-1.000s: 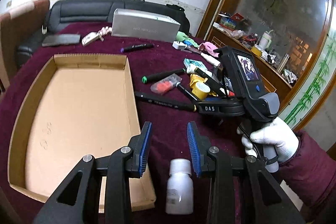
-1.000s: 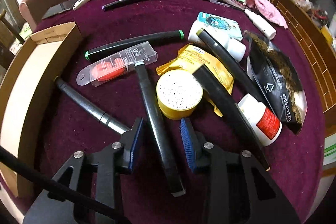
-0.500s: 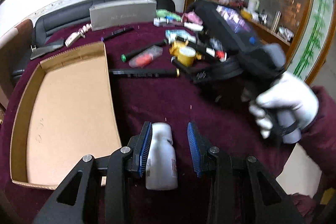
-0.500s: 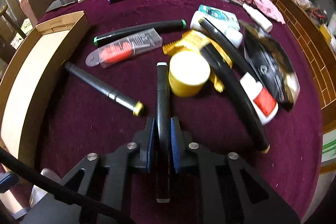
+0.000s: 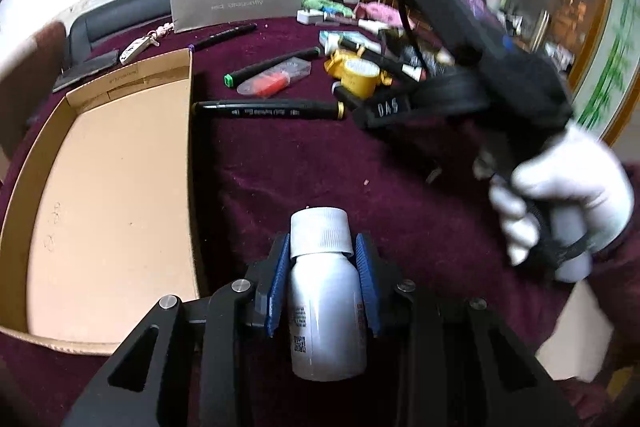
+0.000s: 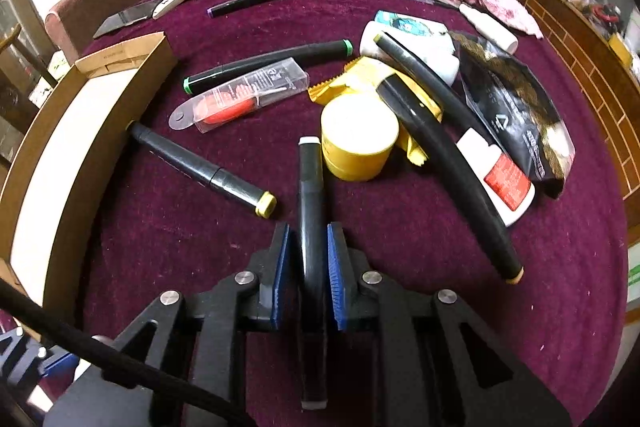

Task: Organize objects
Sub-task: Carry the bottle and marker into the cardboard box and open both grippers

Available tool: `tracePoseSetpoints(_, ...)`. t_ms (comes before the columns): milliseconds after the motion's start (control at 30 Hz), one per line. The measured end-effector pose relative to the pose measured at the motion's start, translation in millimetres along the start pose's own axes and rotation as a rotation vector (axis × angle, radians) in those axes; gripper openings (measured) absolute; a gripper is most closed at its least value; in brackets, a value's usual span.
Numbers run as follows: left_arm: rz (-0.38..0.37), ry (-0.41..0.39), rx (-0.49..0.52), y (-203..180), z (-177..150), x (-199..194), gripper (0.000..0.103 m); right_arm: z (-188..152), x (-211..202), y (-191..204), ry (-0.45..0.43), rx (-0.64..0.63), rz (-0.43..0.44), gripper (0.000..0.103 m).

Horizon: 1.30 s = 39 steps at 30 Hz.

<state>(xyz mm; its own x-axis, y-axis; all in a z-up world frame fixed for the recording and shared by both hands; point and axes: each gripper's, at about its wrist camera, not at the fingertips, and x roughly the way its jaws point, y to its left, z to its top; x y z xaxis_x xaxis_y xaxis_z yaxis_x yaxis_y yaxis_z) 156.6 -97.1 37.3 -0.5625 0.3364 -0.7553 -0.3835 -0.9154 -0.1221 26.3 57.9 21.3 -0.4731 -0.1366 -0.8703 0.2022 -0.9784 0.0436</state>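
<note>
Both grippers clamped, beside the cardboard tray point(image 5: 191, 163).
Left gripper point(image 5: 320, 255) squeezing white bottle point(image 5: 326, 311), just right of tray; right gripper point(image 6: 306, 247) shut tight around black marker point(image 6: 310, 195), further right, touching yellow jar point(image 6: 358, 143).

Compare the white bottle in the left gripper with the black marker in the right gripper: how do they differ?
The white bottle is short and stout; the black marker is long and slim. The bottle has a ribbed white cap; the marker has pale end caps. Each is clamped between blue pads, by the left gripper and the right gripper, over the maroon cloth.
</note>
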Motion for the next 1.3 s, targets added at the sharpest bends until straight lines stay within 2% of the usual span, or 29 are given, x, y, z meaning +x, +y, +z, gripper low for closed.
tracePoseSetpoints(200, -0.020, -0.088, -0.041, 10.4, 11.3, -35.2, 0.025, -4.0, -10.8, -19.4, -0.033, 0.096, 0.088, 0.012)
tracePoseSetpoints(433, -0.040, -0.173, -0.119, 41.3, 23.3, -64.9, 0.025, -2.5, -56.9, -24.4, -0.124, 0.146, 0.187, 0.012)
tracePoseSetpoints(600, -0.004, -0.183, -0.200, 87.1, 36.8, -67.6, 0.025, 17.0, -76.8, 2.7, -0.114, 0.144, 0.351, 0.013)
tracePoseSetpoints(700, 0.039, -0.175, -0.245, 120.8, 50.6, -60.3, 0.025, 34.4, -70.4, 30.2, -0.069, 0.144, 0.452, 0.013)
tracePoseSetpoints(767, 0.048, -0.154, -0.278, 142.0, 61.8, -48.4, 0.025, 46.2, -62.7, 53.1, -0.045, 0.133, 0.490, 0.013)
tracePoseSetpoints(933, 0.068, -0.080, -0.357, 181.4, 83.5, -4.2, 0.025, 75.6, -29.5, 116.7, 0.009, 0.082, 0.466, 0.013)
tracePoseSetpoints(1033, 0.072, -0.042, -0.409, 199.3, 93.9, 22.3, 0.025, 91.9, -2.6, 144.8, 0.026, 0.068, 0.391, 0.013)
tracePoseSetpoints(1200, 0.083, -0.031, -0.445, 214.8, 102.0, 37.3, 0.025, 107.4, 27.0, 156.3, 0.036, 0.076, 0.286, 0.013)
tracePoseSetpoints(1300, 0.082, -0.023, -0.452, 220.9, 106.4, 45.9, 0.025, 111.5, 37.8, 151.3, 0.047, 0.087, 0.258, 0.013)
